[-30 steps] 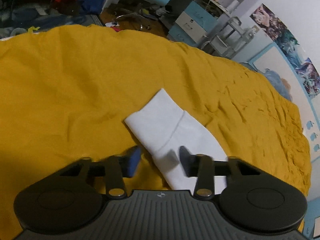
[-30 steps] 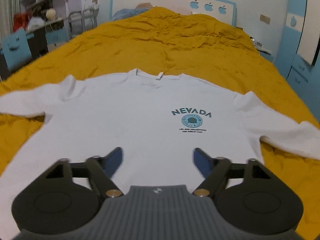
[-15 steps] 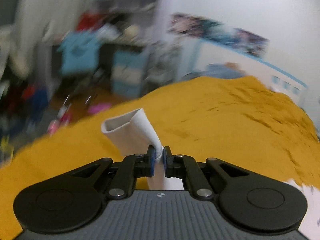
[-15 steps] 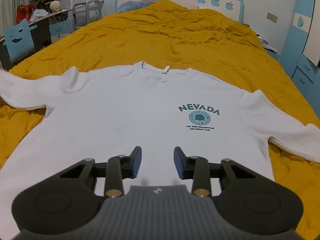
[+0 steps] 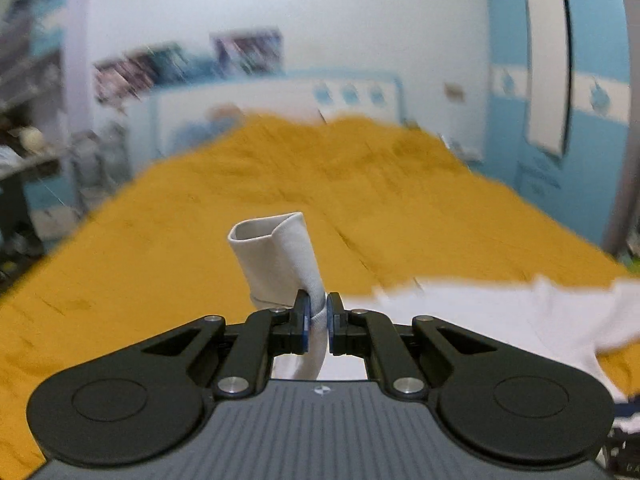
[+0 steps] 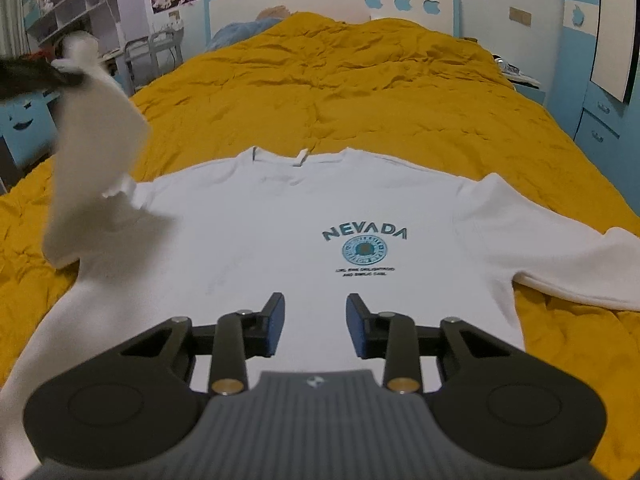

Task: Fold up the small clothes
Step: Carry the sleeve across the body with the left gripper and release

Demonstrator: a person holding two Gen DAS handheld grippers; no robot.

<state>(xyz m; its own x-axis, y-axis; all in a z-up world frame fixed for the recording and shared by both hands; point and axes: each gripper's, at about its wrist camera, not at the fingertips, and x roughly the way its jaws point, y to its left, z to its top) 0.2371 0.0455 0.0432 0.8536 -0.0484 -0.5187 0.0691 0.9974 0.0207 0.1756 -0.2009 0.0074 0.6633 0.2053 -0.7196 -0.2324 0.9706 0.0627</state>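
Pinching sleeve cuff (image 5: 280, 256) in my left gripper (image 5: 317, 316), jaws clamped tight on bunched fabric, cuff mouth standing up, lifted off bedspread so sleeve can swing inward. My right gripper (image 6: 315, 326) unclenched, holding nothing, poised low above hem to pin the body, I judge. White sweatshirt (image 6: 320, 216) flat, print up, on yellow bedspread (image 6: 352, 80). Headboard (image 6: 332, 8) beyond.

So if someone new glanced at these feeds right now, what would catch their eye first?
Probably the white NEVADA sweatshirt spread flat on the mustard-yellow bedspread, filling the middle of the right wrist view. Next, its left sleeve, lifted off the bed and pinched in the shut left hand-held gripper. The right hand-held gripper hangs open over the hem, holding nothing.
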